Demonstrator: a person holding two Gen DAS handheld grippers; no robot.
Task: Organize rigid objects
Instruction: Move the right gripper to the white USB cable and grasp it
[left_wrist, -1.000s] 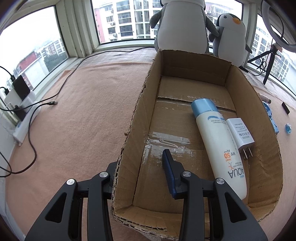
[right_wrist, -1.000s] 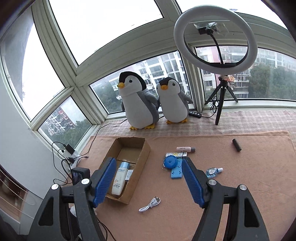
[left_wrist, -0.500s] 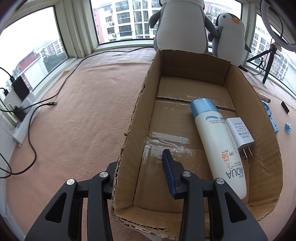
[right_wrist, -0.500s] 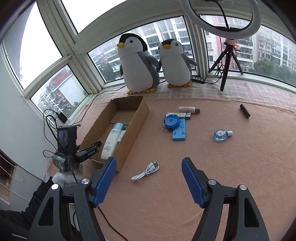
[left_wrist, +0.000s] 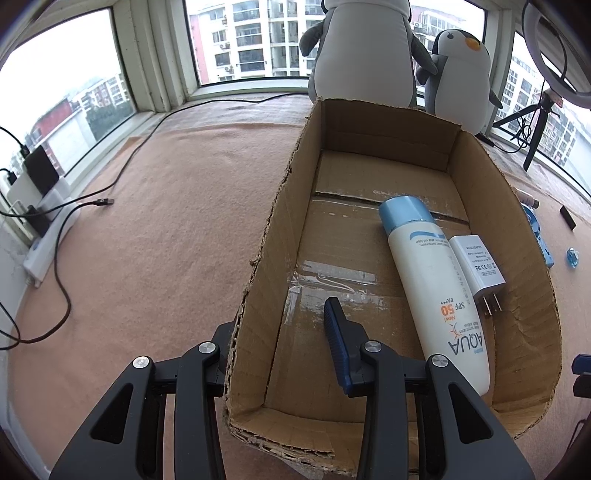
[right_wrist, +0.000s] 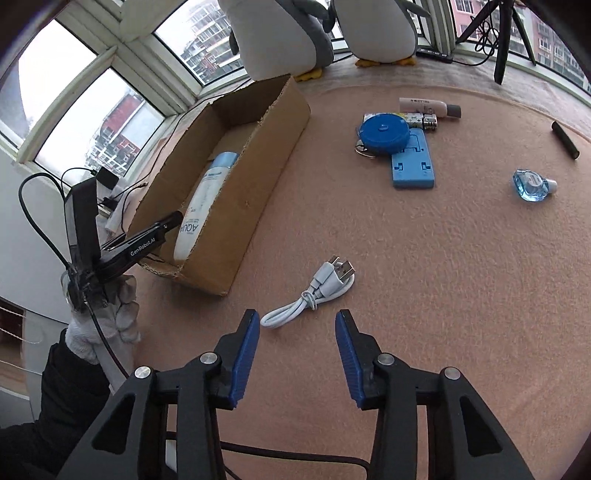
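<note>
Your left gripper (left_wrist: 280, 332) straddles the left wall of the cardboard box (left_wrist: 491, 192) near its near corner — one finger outside, the blue-padded one inside. Whether the fingers actually pinch the wall cannot be told, though the placement suggests you are steadying the box while it is filled. Inside, the sunscreen bottle (left_wrist: 432, 280) lies lengthwise with its blue cap toward the far end, and the white charger plug (left_wrist: 478, 264) rests just beside it against the right wall; the left half of the floor is bare.

Your right gripper (right_wrist: 295, 354) hovers over the carpet with its jaws spread wide and nothing between them — the coiled white USB cable (right_wrist: 314, 291) lies just beyond the tips, probably the next item to collect. Farther right, the round blue tape measure (right_wrist: 384, 133) rests on the blue phone stand (right_wrist: 412, 164), near a small tube (right_wrist: 428, 107), a clear blue bottle (right_wrist: 530, 184) and a black stick (right_wrist: 565, 140), all outside the box.
</note>
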